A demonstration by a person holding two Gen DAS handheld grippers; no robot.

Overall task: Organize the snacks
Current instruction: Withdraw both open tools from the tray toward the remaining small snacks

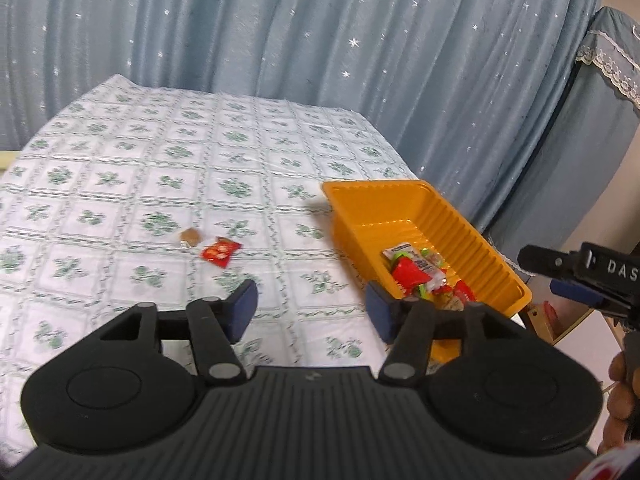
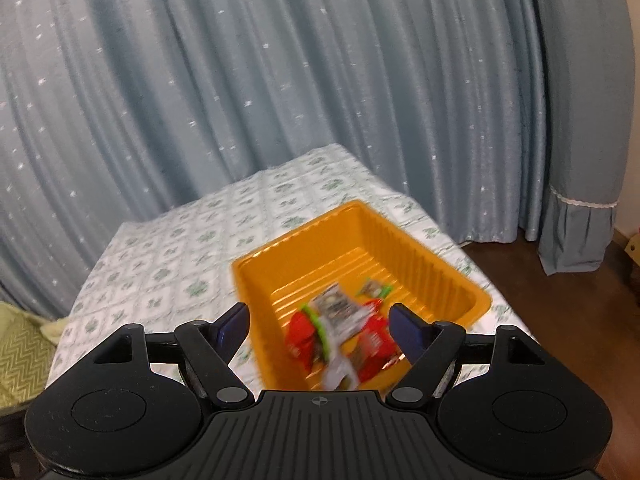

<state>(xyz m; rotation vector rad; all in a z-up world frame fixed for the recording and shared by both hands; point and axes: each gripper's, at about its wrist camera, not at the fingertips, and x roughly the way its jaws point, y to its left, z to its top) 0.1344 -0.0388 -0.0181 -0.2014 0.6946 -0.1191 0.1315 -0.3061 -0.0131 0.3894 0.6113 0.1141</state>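
Left gripper (image 1: 312, 306): jaws spread apart, nothing between the pads; only tablecloth shows in the gap.
Right gripper (image 2: 318, 322): jaws released and wide, no item pinched; it hangs above the near end of the tray, seen also at the right edge of the left wrist view.
Orange tray (image 1: 496, 254): just ahead and to the right of the left gripper, directly below and ahead of the right one; sits near the table's right edge.
Snacks in tray (image 2: 340, 332): a loose heap of red, green and silver packets at the near end; far end of the tray bare. Blurred, so no count is possible.
Red packet (image 1: 221, 252): lies on the tablecloth (image 1: 120, 184) ahead and slightly left of the left gripper, outside the tray.
Brown sweet (image 1: 189, 237): just beside the red packet, further left, also outside the tray.
Done: most snacks appear gathered in the tray.
Outstanding: judged two items left to collect; both nearer the left gripper.
Backdrop: blue star-patterned curtain (image 1: 320, 32) beyond the table.
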